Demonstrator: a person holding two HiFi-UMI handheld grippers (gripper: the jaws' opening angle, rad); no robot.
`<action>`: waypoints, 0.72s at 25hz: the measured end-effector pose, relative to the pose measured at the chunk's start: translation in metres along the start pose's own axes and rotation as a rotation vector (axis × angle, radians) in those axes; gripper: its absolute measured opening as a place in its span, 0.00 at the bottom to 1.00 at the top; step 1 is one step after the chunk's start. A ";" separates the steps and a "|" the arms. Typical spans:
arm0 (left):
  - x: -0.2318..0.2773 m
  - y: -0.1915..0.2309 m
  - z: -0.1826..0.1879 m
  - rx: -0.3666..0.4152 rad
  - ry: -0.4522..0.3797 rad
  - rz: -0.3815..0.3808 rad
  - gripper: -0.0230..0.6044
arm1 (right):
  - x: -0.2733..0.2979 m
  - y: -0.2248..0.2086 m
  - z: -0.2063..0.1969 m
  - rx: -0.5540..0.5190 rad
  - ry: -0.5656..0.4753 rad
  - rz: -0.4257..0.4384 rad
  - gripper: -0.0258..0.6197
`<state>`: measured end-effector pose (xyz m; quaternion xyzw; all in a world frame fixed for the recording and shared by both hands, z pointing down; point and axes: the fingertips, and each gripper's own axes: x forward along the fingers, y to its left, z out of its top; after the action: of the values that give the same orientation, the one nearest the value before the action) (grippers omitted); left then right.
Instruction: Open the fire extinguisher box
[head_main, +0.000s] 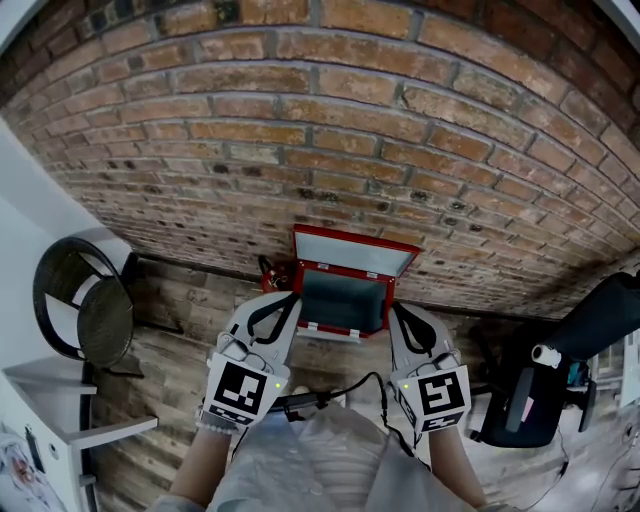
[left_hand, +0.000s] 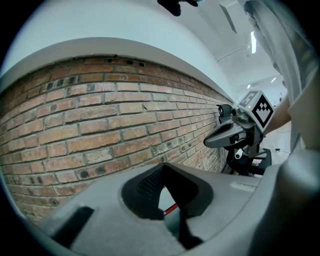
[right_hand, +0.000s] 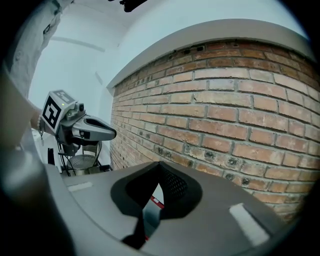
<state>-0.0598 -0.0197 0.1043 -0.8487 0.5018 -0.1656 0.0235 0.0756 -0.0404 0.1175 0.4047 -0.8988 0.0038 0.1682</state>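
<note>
Fire extinguisher box (head_main: 342, 302): red, on the wood floor (head_main: 180, 350) at the foot of the brick wall (head_main: 330, 130). Its lid is raised back toward the bricks and the grey interior is exposed.
Left gripper (head_main: 291, 299): just beside the box's left edge, jaws together, nothing between them.
Right gripper (head_main: 394, 309): just beside the box's right edge, jaws together, holding nothing.
Round black mesh object (head_main: 85, 310): well left of the box.
Black office chair (head_main: 560, 360): well right of the box.

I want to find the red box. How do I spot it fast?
Look at the big brick wall, then down to where it meets the wooden floor. The red metal box stands there, between a round black woven chair and a black office chair. Only it has a raised lid, red outside and grey-blue inside.
</note>
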 end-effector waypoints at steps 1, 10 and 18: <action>0.001 0.001 0.002 0.000 -0.005 0.001 0.03 | 0.000 -0.002 0.001 -0.004 -0.001 -0.003 0.05; 0.008 0.005 0.012 0.005 -0.032 0.006 0.03 | 0.005 -0.012 0.012 -0.027 -0.020 -0.020 0.05; 0.012 0.004 0.011 0.003 -0.037 0.000 0.03 | 0.006 -0.012 0.008 -0.028 -0.005 -0.019 0.05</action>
<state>-0.0542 -0.0332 0.0960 -0.8516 0.5010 -0.1505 0.0339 0.0784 -0.0540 0.1106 0.4110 -0.8953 -0.0113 0.1716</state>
